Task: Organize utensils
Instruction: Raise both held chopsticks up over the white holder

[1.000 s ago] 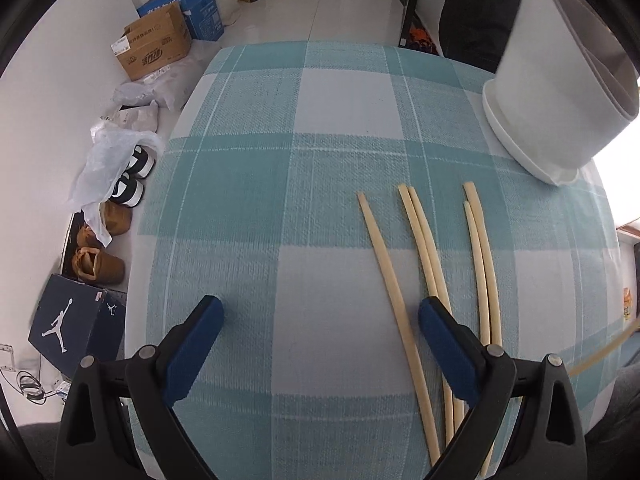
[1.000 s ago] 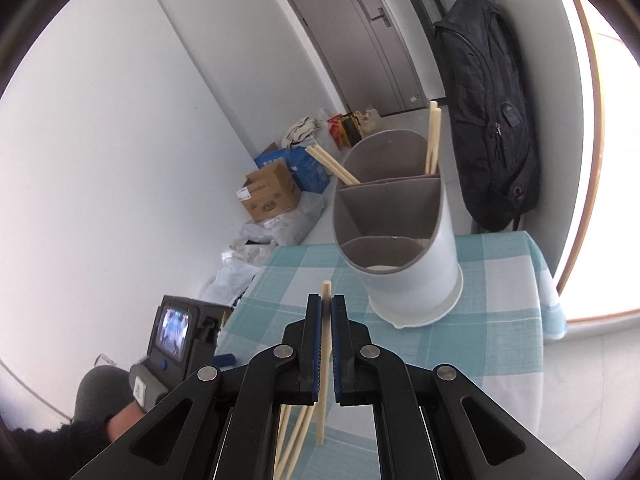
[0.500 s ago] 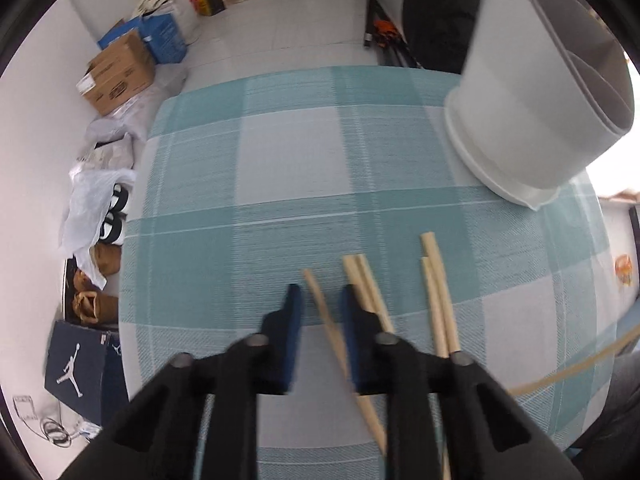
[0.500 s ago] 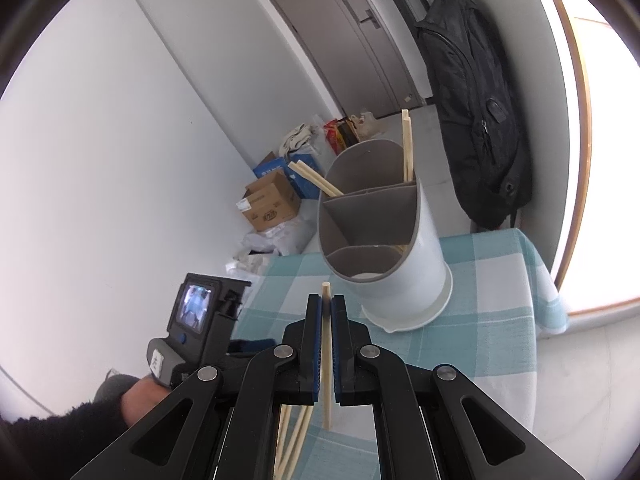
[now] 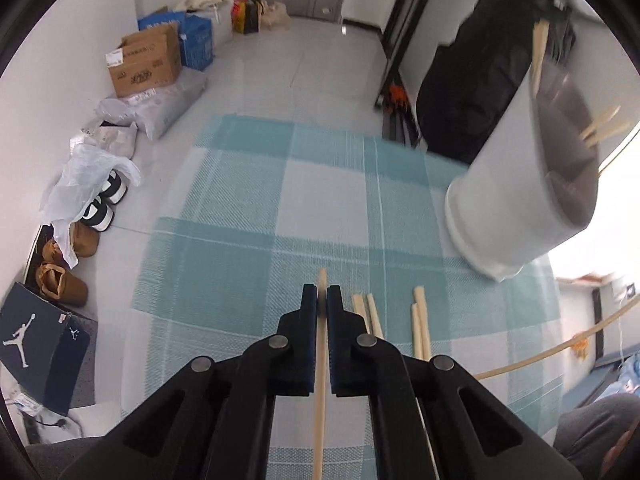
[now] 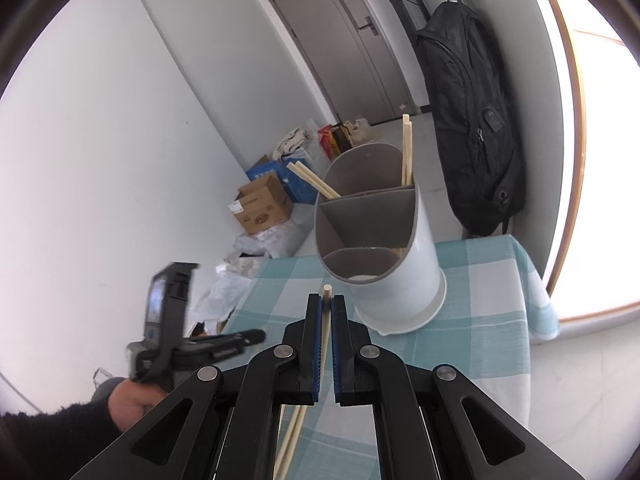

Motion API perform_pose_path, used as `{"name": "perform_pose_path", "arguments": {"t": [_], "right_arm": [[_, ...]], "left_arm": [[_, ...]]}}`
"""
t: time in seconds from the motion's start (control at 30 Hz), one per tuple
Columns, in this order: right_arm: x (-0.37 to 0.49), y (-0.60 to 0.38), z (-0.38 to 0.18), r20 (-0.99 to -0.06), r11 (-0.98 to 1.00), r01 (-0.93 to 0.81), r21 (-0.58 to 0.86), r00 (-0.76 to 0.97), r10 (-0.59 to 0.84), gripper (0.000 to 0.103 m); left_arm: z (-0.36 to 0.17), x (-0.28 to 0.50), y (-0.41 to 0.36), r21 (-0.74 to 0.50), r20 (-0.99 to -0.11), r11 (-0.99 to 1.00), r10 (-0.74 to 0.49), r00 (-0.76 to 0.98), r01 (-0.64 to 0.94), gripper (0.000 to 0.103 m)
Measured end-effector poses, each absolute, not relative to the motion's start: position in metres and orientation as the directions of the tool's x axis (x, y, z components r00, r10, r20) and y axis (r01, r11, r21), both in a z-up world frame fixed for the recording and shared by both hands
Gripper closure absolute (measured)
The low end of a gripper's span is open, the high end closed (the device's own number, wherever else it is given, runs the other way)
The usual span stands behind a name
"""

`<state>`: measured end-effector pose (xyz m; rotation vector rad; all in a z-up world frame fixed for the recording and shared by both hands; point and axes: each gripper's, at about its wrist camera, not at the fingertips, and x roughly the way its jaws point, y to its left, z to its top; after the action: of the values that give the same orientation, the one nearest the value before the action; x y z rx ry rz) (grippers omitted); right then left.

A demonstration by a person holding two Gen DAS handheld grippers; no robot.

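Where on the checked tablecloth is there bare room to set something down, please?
The wide patch of tablecloth left of the white utensil holder and beyond the loose chopsticks is bare out to its far and left edges. It is crowded near the loose chopsticks and around the holder's base on the right.

not much readable here tbh; the dark blue shoebox at about 8 o'clock in the left wrist view has the white Jumpman logo, no words; the cardboard box at 11 o'clock carries dark print and a white label, both too blurry to read
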<state>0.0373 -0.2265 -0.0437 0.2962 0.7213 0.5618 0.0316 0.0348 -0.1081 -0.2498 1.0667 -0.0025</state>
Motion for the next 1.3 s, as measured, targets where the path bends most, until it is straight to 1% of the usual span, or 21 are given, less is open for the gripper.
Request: {"name": "perform_pose_path", "arguments": {"t": [0.17, 0.27, 0.47, 0.53, 0.6, 0.7, 0.87, 1.03, 1.17, 1.3], "right_arm": [[0.03, -0.222, -0.038, -0.527, 0.821, -0.391, 0.417, 0.632, 0.568, 0.1], [0.022, -0.216, -0.031, -0.513, 0.826, -0.416, 0.382, 0.648, 0.563, 0.1], [0.013, -0.205, -0.02, -0.499, 0.835, -0.433, 0.339, 0.67, 0.55, 0.1], [0.011, -0.205, -0.019, -0.499, 0.834, -0.431, 0.345, 0.668, 0.552, 0.1], [0.009, -0.204, -0.016, -0.498, 0.834, -0.427, 0.349, 0.669, 0.552, 0.1], [0.008, -0.206, -0.009, -0.49, 0.835, -0.425, 0.35, 0.677, 0.55, 0.1], [0.008, -0.208, 0.005, -0.476, 0.839, -0.424, 0.342, 0.692, 0.544, 0.1], [0.012, -0.212, 0.029, -0.453, 0.838, -0.433, 0.332, 0.707, 0.544, 0.1], [0.019, -0.218, 0.057, -0.431, 0.838, -0.443, 0.318, 0.72, 0.544, 0.1], [0.039, -0.228, 0.086, -0.419, 0.828, -0.44, 0.349, 0.716, 0.558, 0.1]], "left_arm": [[-0.069, 0.011, 0.034, -0.266, -0.763, 0.959, -0.145, 0.63, -0.102, 0.102], [-0.054, 0.002, 0.029, -0.261, -0.716, 0.964, -0.154, 0.681, -0.057, 0.102], [-0.043, 0.003, 0.039, -0.257, -0.68, 0.966, -0.19, 0.708, 0.013, 0.102], [-0.036, 0.002, 0.037, -0.256, -0.69, 0.966, -0.205, 0.695, 0.031, 0.102], [-0.024, 0.0, 0.029, -0.243, -0.685, 0.968, -0.218, 0.695, 0.064, 0.102], [-0.002, -0.008, 0.018, -0.225, -0.655, 0.968, -0.236, 0.718, 0.113, 0.102], [0.021, -0.006, 0.007, -0.213, -0.629, 0.966, -0.253, 0.736, 0.15, 0.102], [0.046, 0.001, -0.002, -0.219, -0.604, 0.96, -0.274, 0.748, 0.174, 0.103], [0.073, 0.013, -0.01, -0.217, -0.568, 0.957, -0.283, 0.773, 0.191, 0.103], [0.1, 0.028, -0.016, -0.249, -0.54, 0.947, -0.309, 0.783, 0.202, 0.103]]}}
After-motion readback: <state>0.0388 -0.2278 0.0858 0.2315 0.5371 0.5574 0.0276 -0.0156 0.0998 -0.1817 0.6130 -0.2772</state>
